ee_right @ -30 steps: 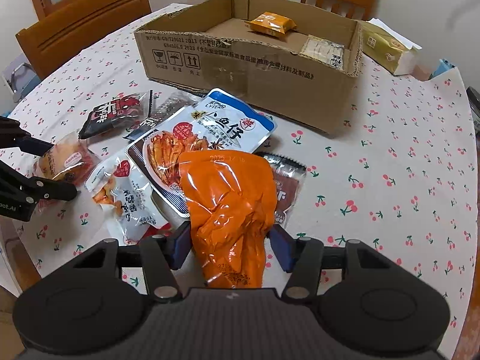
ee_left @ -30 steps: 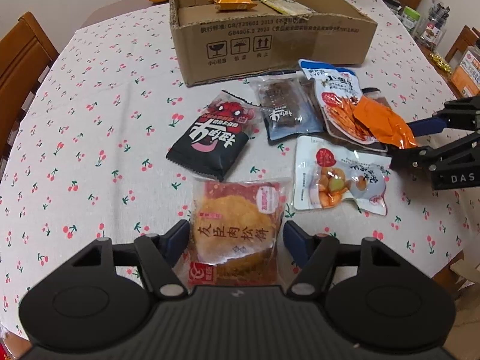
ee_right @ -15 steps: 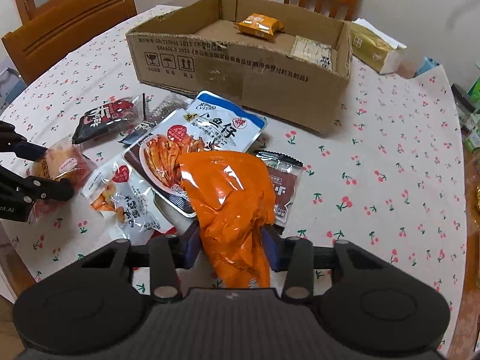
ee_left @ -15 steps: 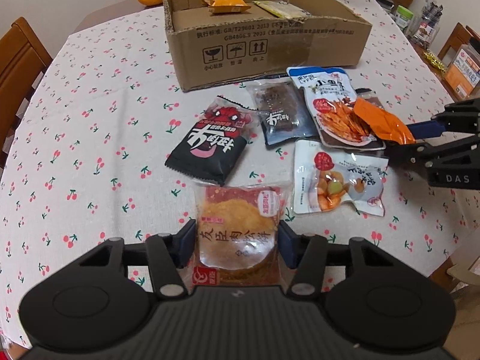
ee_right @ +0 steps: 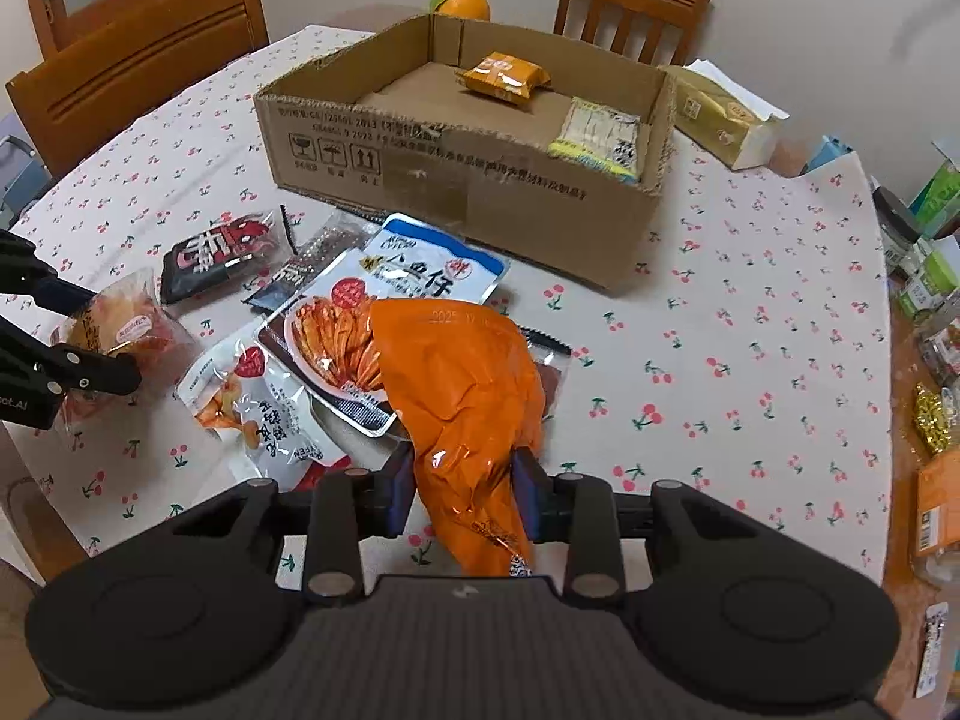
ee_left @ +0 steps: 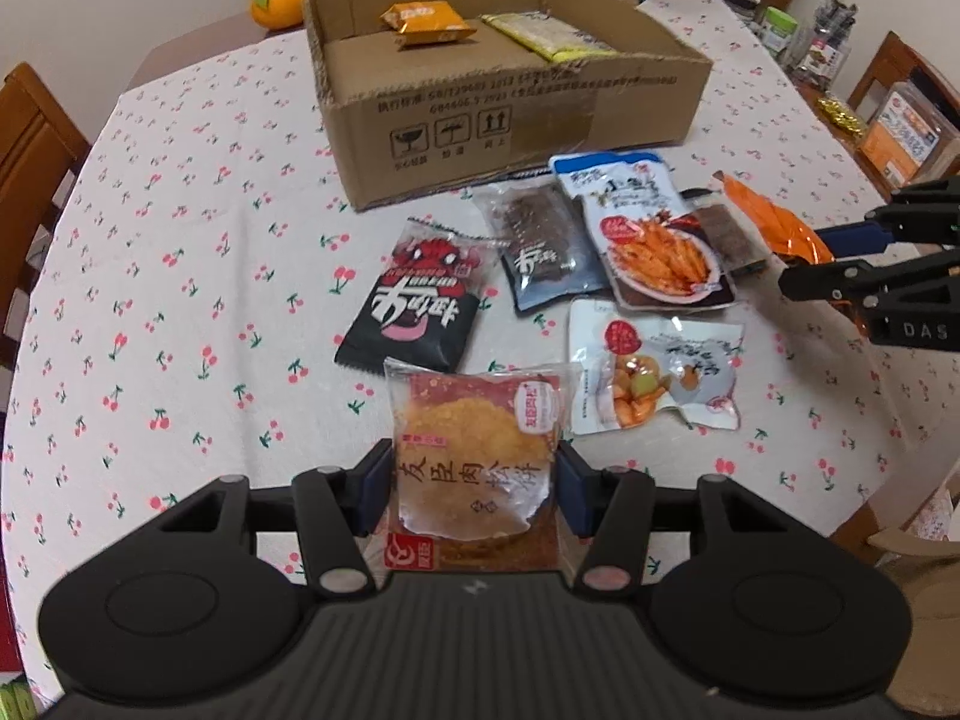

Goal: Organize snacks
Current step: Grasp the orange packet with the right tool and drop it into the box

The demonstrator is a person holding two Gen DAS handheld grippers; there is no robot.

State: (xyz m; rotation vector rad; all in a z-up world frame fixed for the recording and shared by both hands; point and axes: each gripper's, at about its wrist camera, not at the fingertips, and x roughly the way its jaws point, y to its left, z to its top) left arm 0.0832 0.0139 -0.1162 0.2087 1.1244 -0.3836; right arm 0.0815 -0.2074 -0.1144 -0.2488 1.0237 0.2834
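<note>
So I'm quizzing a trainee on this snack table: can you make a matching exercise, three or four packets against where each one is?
Things:
1. crinkly orange foil bag
2. clear-wrapped round pastry
3. small orange snack packet
4. black packet with red print

Places:
A. inside the cardboard box
B. lying loose on the cherry tablecloth
C. in the left gripper
D. in the right gripper

Pairs: 1-D, 2-C, 3-A, 4-B

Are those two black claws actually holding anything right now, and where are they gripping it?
Yes. The left gripper pinches the meat floss cake packet by its side edges; the right gripper squeezes the orange packet near its lower end.
</note>
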